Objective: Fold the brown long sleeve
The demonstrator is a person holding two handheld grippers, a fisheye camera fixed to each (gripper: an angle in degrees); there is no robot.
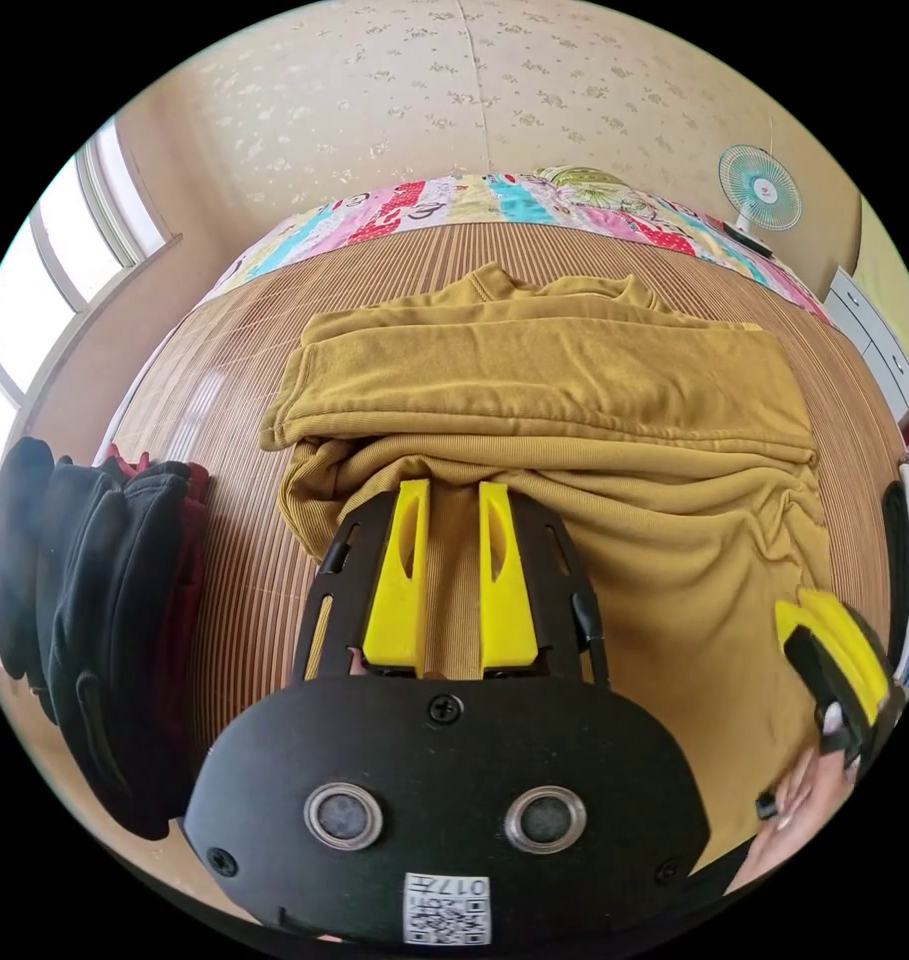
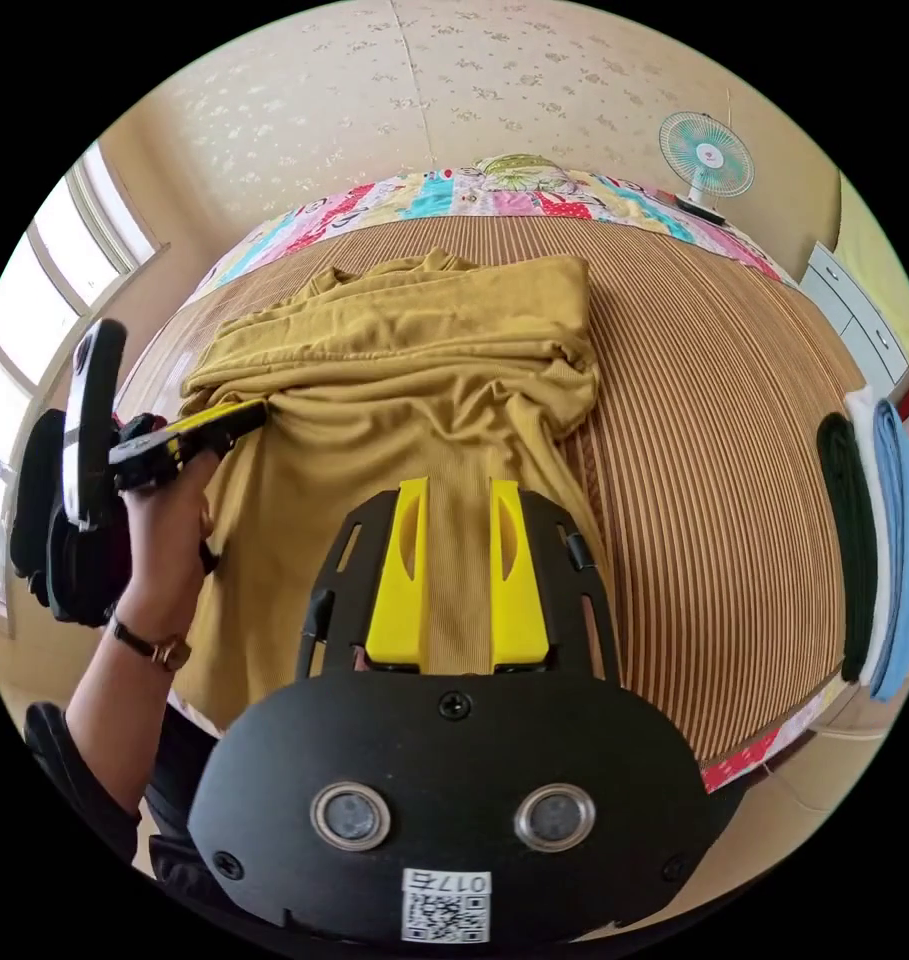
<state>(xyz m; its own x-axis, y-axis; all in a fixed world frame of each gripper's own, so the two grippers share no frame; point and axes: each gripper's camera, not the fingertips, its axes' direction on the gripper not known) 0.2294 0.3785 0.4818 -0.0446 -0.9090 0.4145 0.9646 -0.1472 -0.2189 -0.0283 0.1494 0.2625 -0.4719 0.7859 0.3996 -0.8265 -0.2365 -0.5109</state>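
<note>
Lying mid-frame on the striped mat (image 1: 234, 400), sleeves apparently folded in, the brown long sleeve (image 1: 574, 420) is being gathered at its hem; fabric sits between the part-open jaws of the left gripper (image 1: 452, 500) and right gripper (image 2: 457, 500), grip uncertain.

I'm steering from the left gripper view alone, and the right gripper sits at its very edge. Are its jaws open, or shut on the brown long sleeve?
Observer: Open. In the right gripper view, the right gripper has its jaws apart over the lower body of the brown long sleeve, and ribbed cloth shows between them.
Operator: How does my left gripper look from there?
Observer: The left gripper comes in from the side, with its tip at the shirt's edge just below the folded-over sleeves.
Operator: What lies past the shirt on the right gripper's side?
Observer: A broad stretch of bare striped bamboo mat runs from the shirt to a stack of folded cloths at the bed's edge.
</note>
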